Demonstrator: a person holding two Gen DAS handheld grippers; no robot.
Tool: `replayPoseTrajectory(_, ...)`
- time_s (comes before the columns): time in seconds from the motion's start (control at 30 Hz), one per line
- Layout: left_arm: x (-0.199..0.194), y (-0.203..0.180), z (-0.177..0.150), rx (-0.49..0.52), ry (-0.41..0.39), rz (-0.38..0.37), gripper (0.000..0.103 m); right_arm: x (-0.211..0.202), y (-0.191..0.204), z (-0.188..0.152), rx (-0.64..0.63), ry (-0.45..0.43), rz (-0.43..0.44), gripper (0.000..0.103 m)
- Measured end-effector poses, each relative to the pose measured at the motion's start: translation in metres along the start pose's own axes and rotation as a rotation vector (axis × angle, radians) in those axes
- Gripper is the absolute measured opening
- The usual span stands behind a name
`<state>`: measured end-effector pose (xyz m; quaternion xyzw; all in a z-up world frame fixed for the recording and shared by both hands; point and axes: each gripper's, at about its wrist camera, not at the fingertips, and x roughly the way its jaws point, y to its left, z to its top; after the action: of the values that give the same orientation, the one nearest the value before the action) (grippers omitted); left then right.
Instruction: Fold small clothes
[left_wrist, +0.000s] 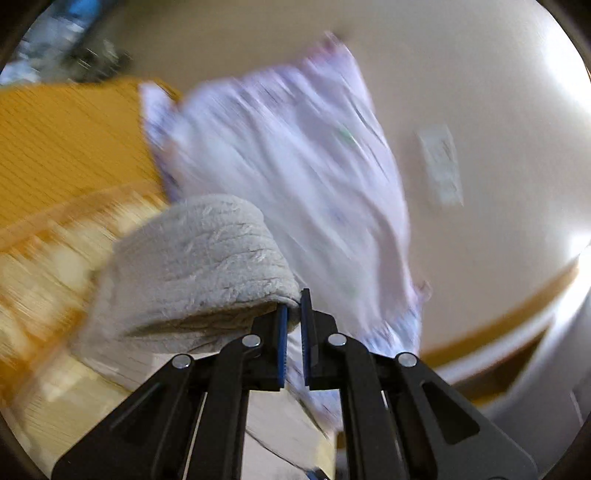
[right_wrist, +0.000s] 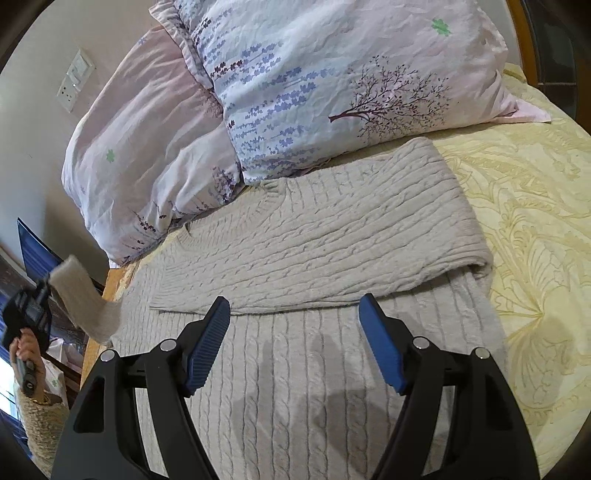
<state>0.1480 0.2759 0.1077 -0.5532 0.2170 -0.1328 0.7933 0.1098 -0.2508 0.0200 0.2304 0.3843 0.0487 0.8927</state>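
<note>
A pale grey cable-knit sweater (right_wrist: 314, 236) lies flat on a cream patterned bedspread (right_wrist: 532, 206), one sleeve folded across its body, its top edge touching two pink floral pillows (right_wrist: 295, 92) by the wall, where a white switch and socket plate (right_wrist: 74, 81) carries no readable writing. The left gripper (left_wrist: 293, 306) is clamped on the sweater's other sleeve (left_wrist: 192, 266), lifted off the bed's edge. The right gripper (right_wrist: 295, 314) hovers over the sweater's body, jaws wide apart and empty.
</note>
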Motion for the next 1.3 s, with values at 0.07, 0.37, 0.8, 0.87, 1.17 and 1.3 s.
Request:
replayPoseTrajectory(0.07, 0.027, -0.017, -0.023, 0.015, 0.072, -0.058, 0.006, -0.003, -0.002, -0.001, -0.001, -0.007, -0.001, 0.074)
replayPoseTrajectory(0.37, 0.143, -0.031, -0.135, -0.043, 0.369, -0.145, 0.006, -0.01, -0.011, -0.003, -0.003, -0.01, -0.003, 0.074)
replayPoseTrajectory(0.8, 0.186, -0.002, -0.215, 0.091, 0.674, 0.093, 0.045, -0.02, -0.006, -0.001, -0.072, -0.012, -0.029, 0.074)
replayPoseTrajectory(0.87, 0.169, -0.001, -0.203, 0.147, 0.673, 0.104, 0.054, -0.021, 0.004, 0.001, -0.113, -0.008, -0.025, 0.074)
replayPoseTrajectory(1.17, 0.093, 0.032, -0.125, 0.359, 0.424, 0.391, 0.049, 0.012, 0.124, -0.018, -0.613, 0.016, 0.016, 0.074)
replayPoseTrajectory(1.3, 0.093, 0.045, -0.12, 0.415, 0.425, 0.505, 0.04, 0.044, 0.185, -0.049, -0.912, -0.006, 0.0, 0.073)
